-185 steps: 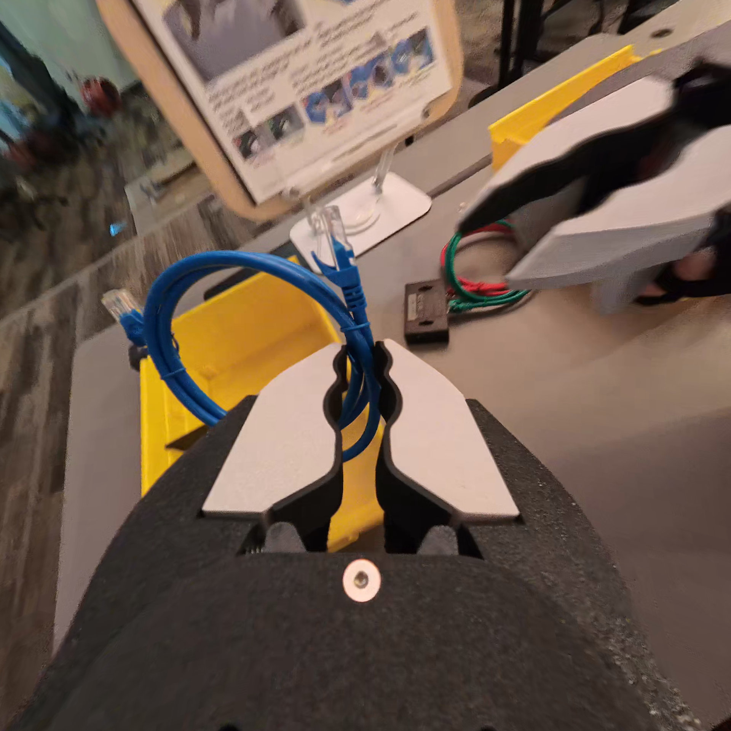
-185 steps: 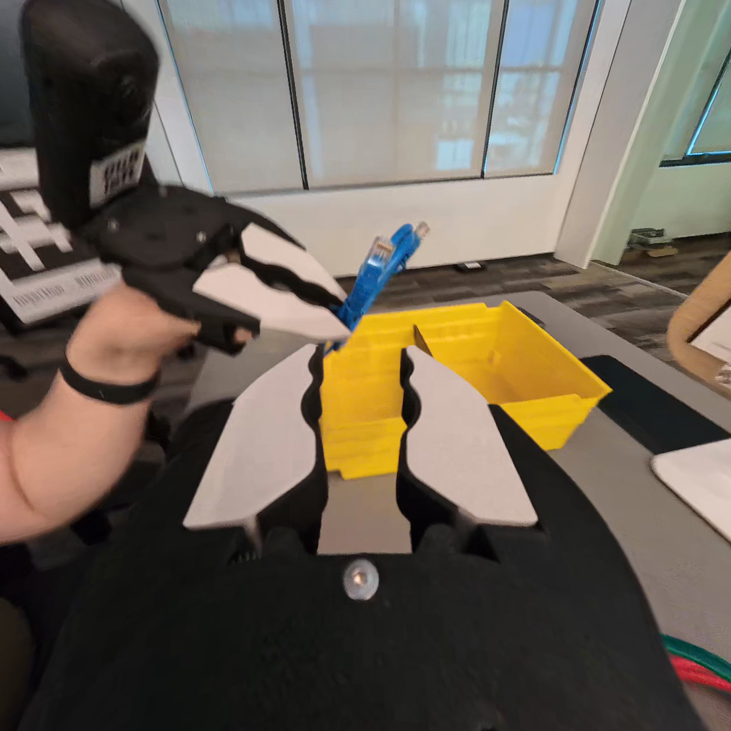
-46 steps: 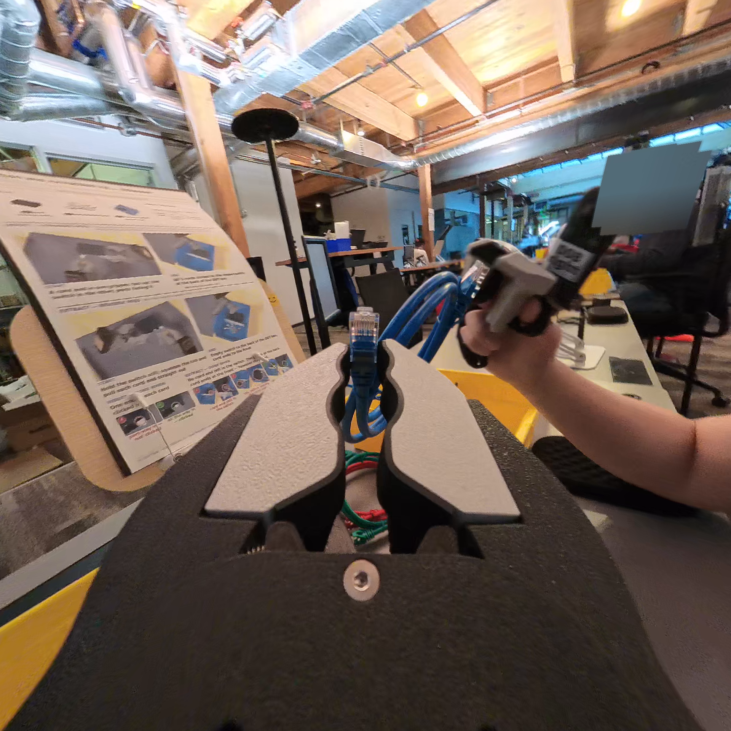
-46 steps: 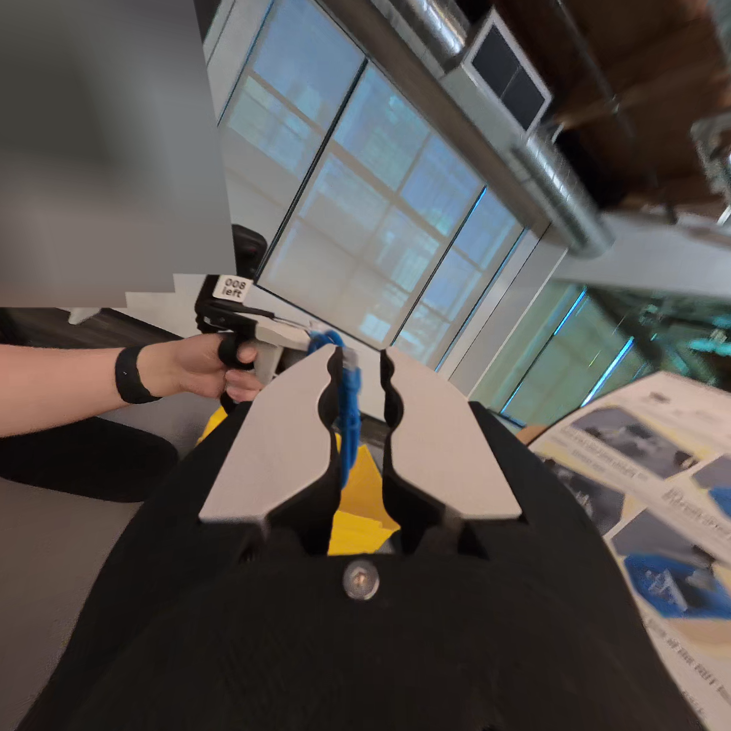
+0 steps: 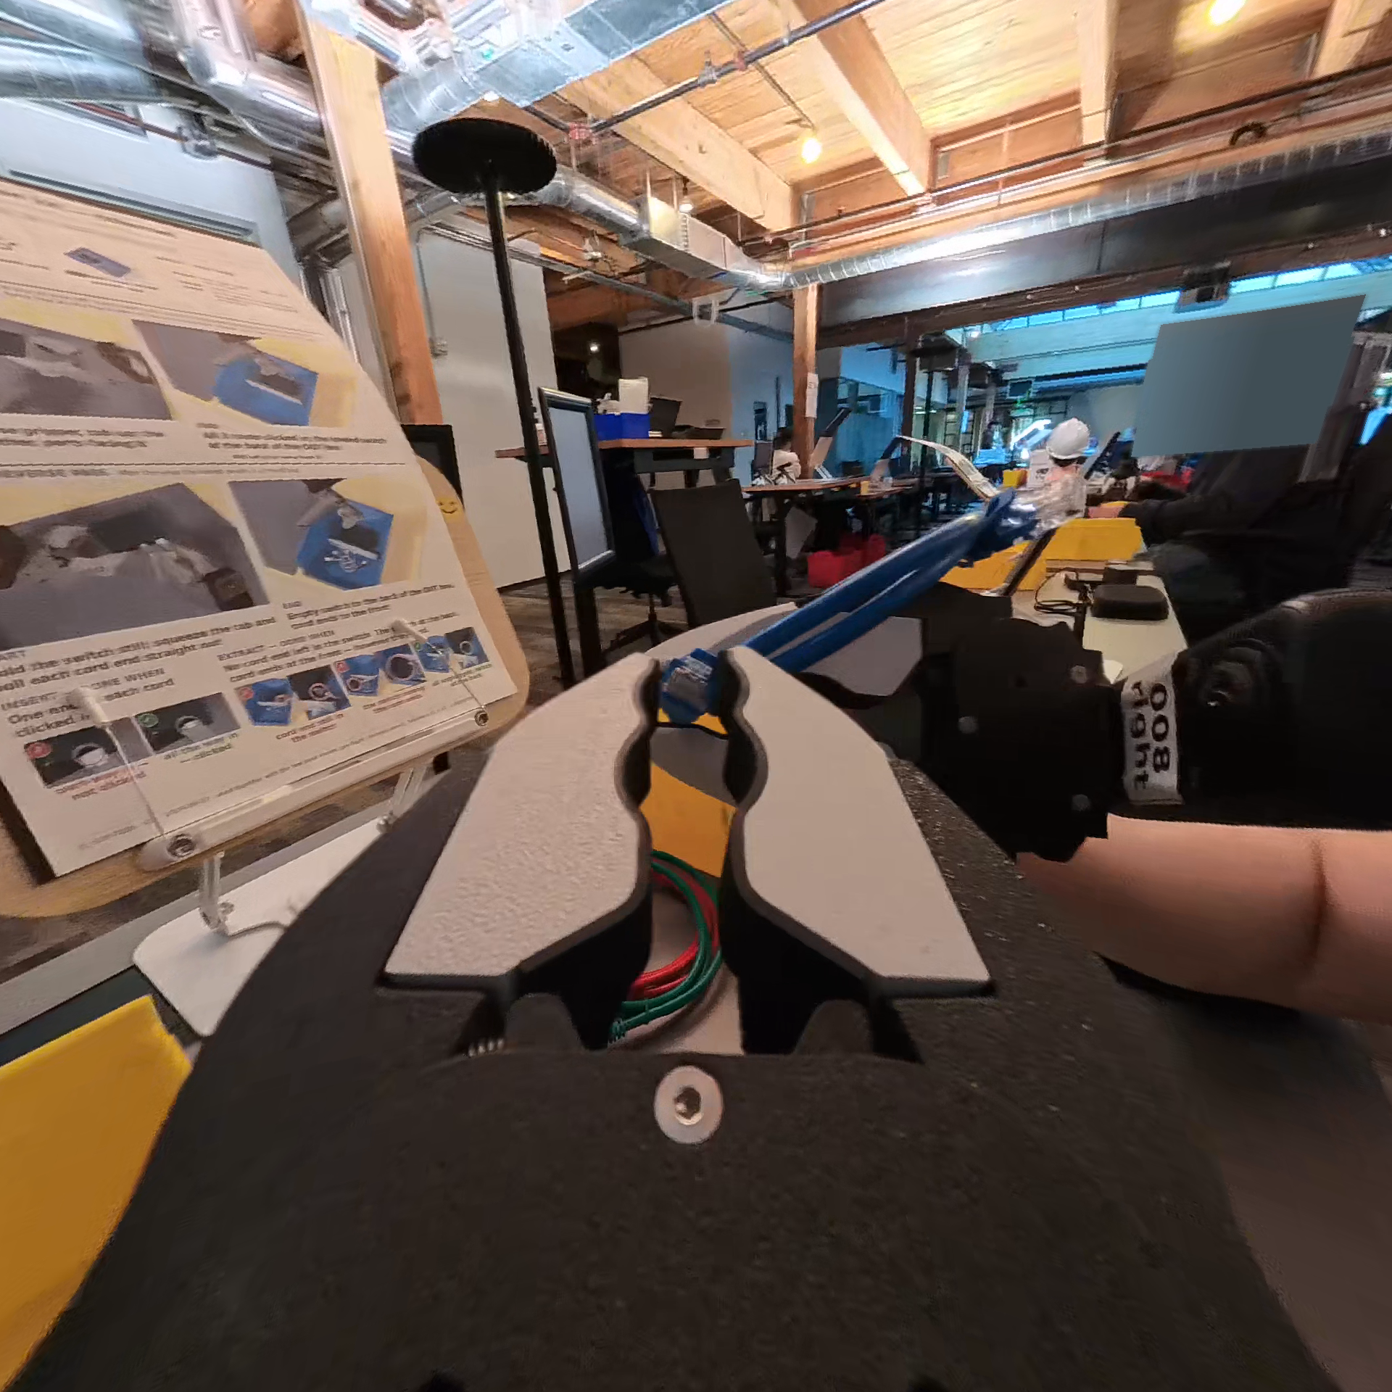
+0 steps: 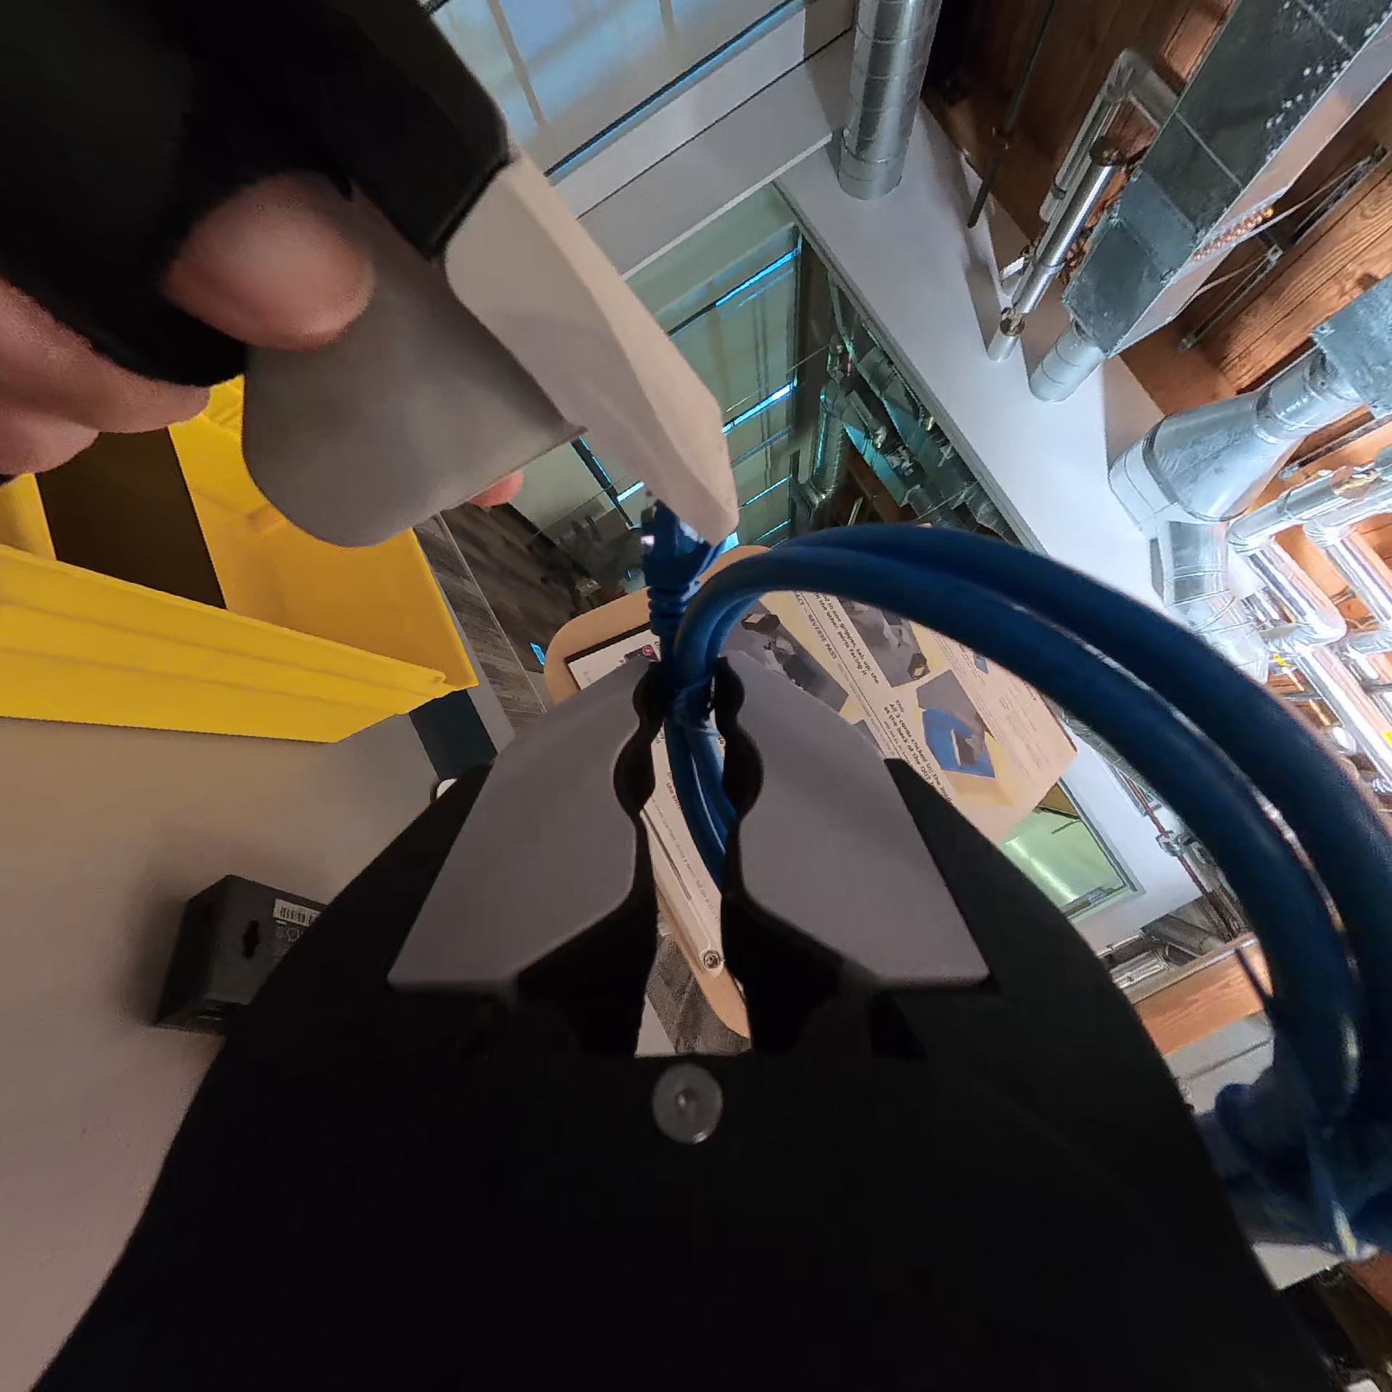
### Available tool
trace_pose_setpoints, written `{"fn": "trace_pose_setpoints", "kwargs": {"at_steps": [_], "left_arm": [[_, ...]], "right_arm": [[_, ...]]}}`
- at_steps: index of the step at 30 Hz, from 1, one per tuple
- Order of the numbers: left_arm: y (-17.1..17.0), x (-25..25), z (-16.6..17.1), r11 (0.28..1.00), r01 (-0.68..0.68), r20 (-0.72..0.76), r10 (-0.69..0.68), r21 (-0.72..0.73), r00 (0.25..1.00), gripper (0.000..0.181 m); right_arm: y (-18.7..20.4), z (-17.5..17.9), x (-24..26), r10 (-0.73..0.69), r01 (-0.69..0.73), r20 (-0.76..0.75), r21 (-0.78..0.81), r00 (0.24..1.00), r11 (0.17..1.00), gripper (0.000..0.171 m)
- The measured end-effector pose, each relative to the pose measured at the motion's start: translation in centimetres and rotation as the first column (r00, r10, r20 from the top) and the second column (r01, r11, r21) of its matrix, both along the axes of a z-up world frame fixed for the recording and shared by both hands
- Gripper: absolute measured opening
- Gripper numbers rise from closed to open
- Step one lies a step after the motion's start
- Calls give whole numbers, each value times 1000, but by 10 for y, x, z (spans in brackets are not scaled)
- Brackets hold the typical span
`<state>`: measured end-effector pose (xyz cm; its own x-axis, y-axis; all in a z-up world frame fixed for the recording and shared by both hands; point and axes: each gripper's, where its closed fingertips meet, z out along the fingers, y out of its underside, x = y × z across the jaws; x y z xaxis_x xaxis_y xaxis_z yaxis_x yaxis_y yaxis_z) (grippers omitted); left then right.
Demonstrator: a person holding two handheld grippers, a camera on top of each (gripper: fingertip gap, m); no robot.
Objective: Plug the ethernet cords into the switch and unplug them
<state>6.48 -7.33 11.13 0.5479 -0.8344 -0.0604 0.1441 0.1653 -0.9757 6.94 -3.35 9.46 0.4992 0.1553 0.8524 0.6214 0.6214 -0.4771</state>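
Observation:
A coiled blue ethernet cord (image 5: 889, 584) is held in the air by both grippers. My left gripper (image 5: 689, 670) is shut on one of its plugs (image 5: 687, 684) at the fingertips. My right gripper (image 6: 687, 678) is shut on the bundled cord (image 6: 689, 723) just below that plug, and the loop (image 6: 1092, 678) arcs off to the right. In the left wrist view the right gripper's black body (image 5: 1017, 715) sits close on the right. The black switch (image 6: 226, 957) lies on the grey table. Red and green cords (image 5: 678, 957) lie on the table under my left gripper.
A yellow bin (image 6: 226, 655) stands on the table near the switch, and another yellow bin edge (image 5: 75, 1130) shows at lower left. An instruction board (image 5: 226, 565) stands on a white base at the left. A person's forearm (image 5: 1205, 926) crosses on the right. Some 5 centimeters of space lies between my two pairs of fingers.
The left gripper lifted the cord from over the yellow bin. The right gripper, open and empty before, has closed on the cord and moved close up to the left gripper's plug, which is now tilted.

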Motion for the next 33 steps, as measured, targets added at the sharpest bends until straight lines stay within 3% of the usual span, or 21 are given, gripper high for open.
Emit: {"fn": "trace_pose_setpoints", "kwargs": {"at_steps": [3, 10, 17, 33], "left_arm": [[2, -3, -2, 1000, 9, -1, -9, -14, 1000, 13], [-5, -6, -4, 997, 79, 3, -79, 27, 997, 13], [-23, -9, -1, 981, 159, -56, -154, 113, 986, 14], [-40, -2, -7, 955, 264, -99, -252, 132, 962, 13]], "right_arm": [[0, -4, -3, 36, -36, 5, -38, 999, 999, 14], [-16, -8, -16, 261, -266, -51, -201, 964, 943, 17], [-43, -9, -26, 484, -496, -129, -353, 866, 793, 25], [-64, -9, -30, 599, -618, -195, -414, 777, 668, 16]]}}
